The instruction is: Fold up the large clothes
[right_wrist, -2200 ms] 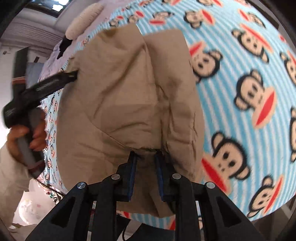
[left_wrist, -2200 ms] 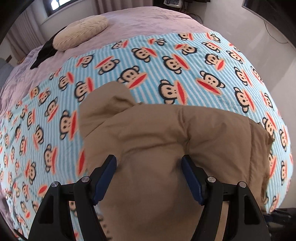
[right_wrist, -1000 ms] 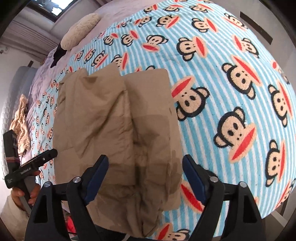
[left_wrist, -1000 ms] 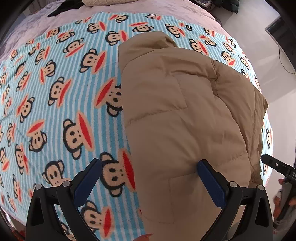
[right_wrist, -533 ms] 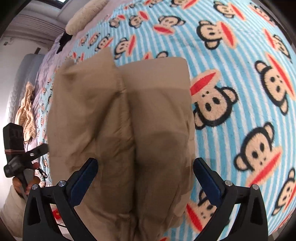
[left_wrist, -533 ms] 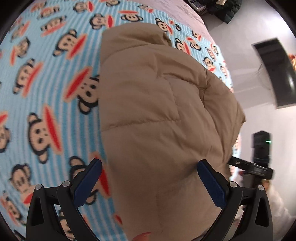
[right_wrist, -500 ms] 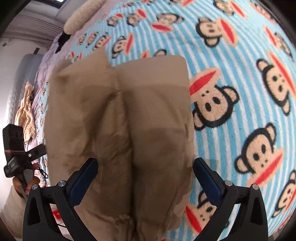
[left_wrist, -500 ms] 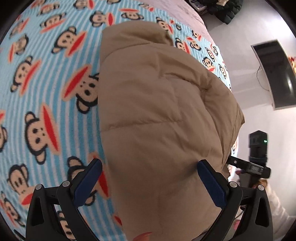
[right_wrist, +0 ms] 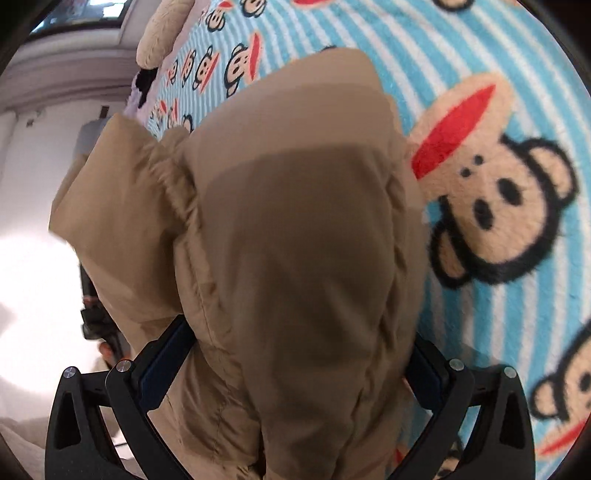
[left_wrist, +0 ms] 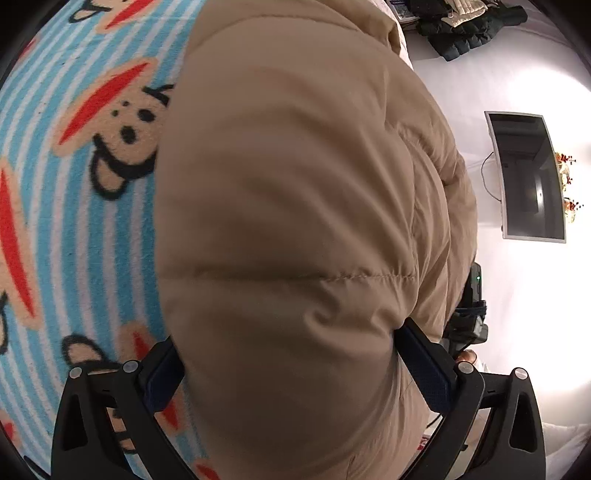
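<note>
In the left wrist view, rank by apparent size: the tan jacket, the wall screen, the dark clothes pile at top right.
1. Jacket: fills most of the frame, partly because it lies right at the camera.
2. Screen.
3. Dark clothes pile: close to the screen in apparent size and cut by the frame edge, so this order is unsure.

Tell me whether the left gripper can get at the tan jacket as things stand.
Probably yes: the left gripper is wide open with the tan jacket bulging between its fingers, nothing in the way.

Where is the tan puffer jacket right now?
In both wrist views the tan puffer jacket bulges between each gripper's wide-open fingers, lying on the monkey-print blanket.
</note>
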{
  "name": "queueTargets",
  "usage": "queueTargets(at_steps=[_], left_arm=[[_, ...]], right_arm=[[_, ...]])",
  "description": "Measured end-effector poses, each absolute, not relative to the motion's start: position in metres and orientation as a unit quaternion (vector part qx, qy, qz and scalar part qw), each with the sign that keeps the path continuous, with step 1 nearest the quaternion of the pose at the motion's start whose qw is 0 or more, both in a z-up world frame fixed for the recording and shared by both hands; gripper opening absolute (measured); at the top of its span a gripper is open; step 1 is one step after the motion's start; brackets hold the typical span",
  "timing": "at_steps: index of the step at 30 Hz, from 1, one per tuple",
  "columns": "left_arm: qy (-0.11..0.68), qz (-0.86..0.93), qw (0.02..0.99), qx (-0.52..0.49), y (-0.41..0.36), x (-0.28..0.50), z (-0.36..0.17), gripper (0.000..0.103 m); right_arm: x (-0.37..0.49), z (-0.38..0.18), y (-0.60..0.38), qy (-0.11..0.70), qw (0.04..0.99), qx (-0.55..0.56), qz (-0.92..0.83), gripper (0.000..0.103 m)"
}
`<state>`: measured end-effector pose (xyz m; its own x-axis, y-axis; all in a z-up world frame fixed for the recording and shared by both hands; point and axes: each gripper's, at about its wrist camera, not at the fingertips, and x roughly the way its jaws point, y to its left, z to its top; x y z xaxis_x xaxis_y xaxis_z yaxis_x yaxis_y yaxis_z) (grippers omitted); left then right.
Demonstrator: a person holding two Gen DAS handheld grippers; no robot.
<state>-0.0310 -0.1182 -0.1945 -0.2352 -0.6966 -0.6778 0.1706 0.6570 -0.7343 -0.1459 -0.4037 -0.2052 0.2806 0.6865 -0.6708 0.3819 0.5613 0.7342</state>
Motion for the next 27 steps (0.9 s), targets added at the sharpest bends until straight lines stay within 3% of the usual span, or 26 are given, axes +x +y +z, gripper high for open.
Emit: queueTargets(at_steps=[5, 8, 13, 16, 27], left_arm=[[0.693, -0.347, 0.618, -0.134, -0.139, -0.04, -0.183, 0.103], [0.682, -0.331, 0.645, -0.094, -0.15, -0.048, -0.168, 0.094], [0.656, -0.318, 0.683, -0.048, -0.165, -0.064, -0.144, 0.084], [0.643, -0.318, 0.696, -0.03, -0.173, -0.072, -0.132, 0.081], [0.599, -0.311, 0.738, -0.003, -0.148, -0.073, -0.093, 0.08]], right_arm=[[-0.141, -0.209, -0.393, 0.579, 0.657, 0.469, 0.116, 0.103], [-0.14, -0.212, -0.392, 0.58, 0.648, 0.484, 0.099, 0.101], [-0.15, -0.202, -0.392, 0.56, 0.655, 0.498, 0.1, 0.062], [-0.155, -0.193, -0.39, 0.552, 0.662, 0.497, 0.1, 0.051], [-0.154, -0.167, -0.369, 0.531, 0.672, 0.504, 0.115, 0.046]])
